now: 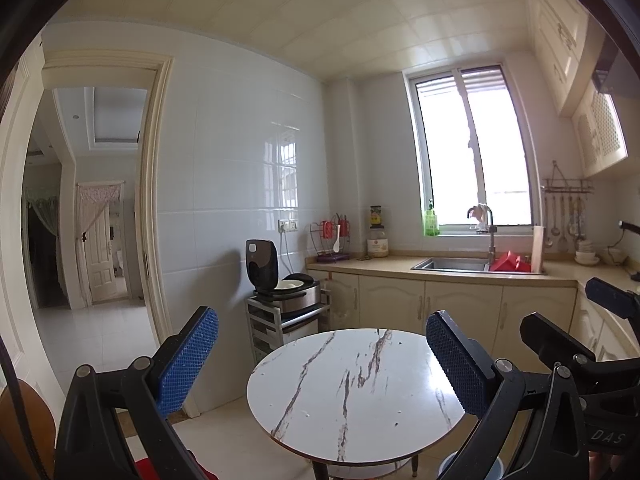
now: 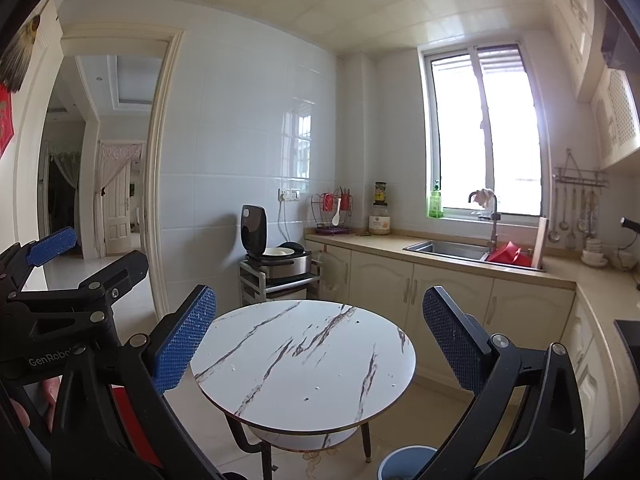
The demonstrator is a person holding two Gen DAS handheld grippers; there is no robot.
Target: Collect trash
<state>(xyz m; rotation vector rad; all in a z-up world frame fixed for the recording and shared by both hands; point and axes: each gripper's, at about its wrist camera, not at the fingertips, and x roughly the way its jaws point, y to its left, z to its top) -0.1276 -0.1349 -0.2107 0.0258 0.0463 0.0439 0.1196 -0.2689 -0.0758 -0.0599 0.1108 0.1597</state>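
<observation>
A round white marble-pattern table (image 1: 356,396) stands in front of me; it also shows in the right wrist view (image 2: 304,364). Only tiny specks and crumbs lie on its top. My left gripper (image 1: 320,360) is open and empty, held above the table's near edge. My right gripper (image 2: 316,340) is open and empty, also above the table. A blue bin (image 2: 404,460) stands on the floor below the table's right side; its rim shows in the left wrist view (image 1: 472,468). The left gripper shows at the left of the right wrist view (image 2: 76,280).
A kitchen counter (image 1: 384,266) with a sink (image 1: 452,265) runs along the back and right walls. A rice cooker (image 1: 284,280) with its lid up sits on a small rack left of the cabinets. A doorway (image 1: 96,200) opens at the left. Something red (image 2: 132,420) lies low beside the table.
</observation>
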